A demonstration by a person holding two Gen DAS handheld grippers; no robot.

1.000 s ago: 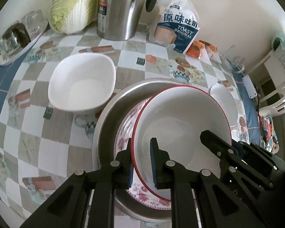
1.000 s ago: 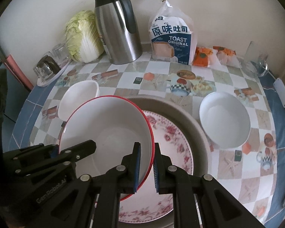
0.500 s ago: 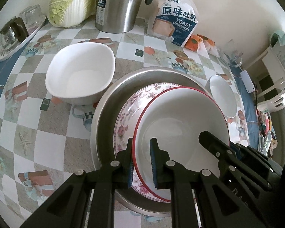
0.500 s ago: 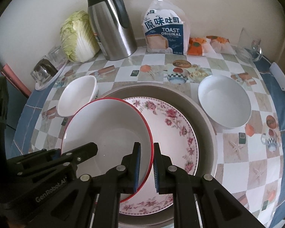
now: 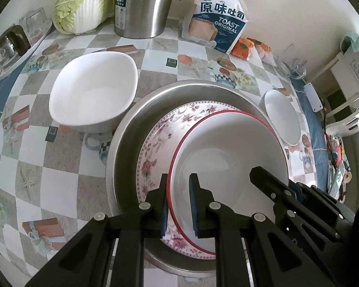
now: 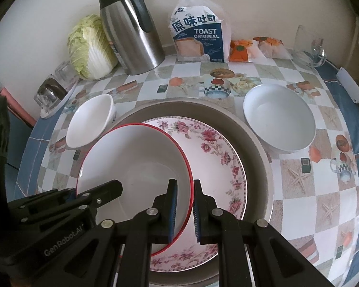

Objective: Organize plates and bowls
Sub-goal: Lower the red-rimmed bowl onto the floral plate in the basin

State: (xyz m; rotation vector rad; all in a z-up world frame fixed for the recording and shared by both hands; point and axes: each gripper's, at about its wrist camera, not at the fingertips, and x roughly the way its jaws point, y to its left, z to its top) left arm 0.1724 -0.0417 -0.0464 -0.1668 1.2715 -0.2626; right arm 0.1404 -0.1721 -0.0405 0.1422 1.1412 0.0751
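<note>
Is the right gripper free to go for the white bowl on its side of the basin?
Probably not yet: the right gripper is clamped on the red-rimmed bowl; the white bowl itself sits unobstructed.

Left tool (image 5: 178, 205): matte black plastic linkage arms, angular, joined by round silver pivot screws; ribbed blue pads line the inner faces of both fingers. Right tool (image 6: 184, 206): same black construction, silver screws, blue ribbed pads. Grey "GenRobot.AI" lettering is printed on one black housing, seen in the right wrist view.
</note>
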